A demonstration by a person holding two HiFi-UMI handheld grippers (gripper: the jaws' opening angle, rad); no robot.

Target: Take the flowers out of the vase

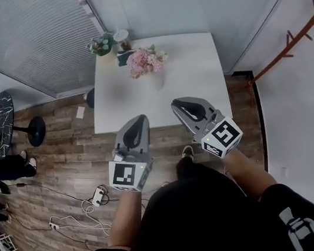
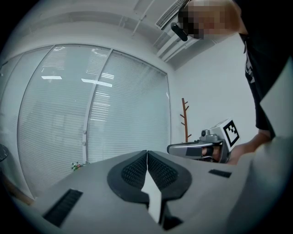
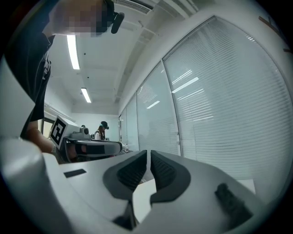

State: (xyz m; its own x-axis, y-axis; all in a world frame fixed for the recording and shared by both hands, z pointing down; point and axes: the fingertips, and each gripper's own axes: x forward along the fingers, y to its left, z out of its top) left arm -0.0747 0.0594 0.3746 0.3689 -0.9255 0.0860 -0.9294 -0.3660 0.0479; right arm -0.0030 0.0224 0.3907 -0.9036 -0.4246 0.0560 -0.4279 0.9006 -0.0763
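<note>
Side by side and level, my left gripper (image 1: 139, 119) and right gripper (image 1: 179, 102), both closed and empty, hang at the near edge of the desk (image 1: 198, 85) bearing flowers (image 1: 145, 61).

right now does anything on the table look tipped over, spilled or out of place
Nothing stands out. The pink flowers stand upright in their vase on the table, with a small plant at its far corner. Only loose cables trail over the floor at left.

no legible words or numbers anywhere, white sleeve print (image 1: 296, 219) too blurred
</note>
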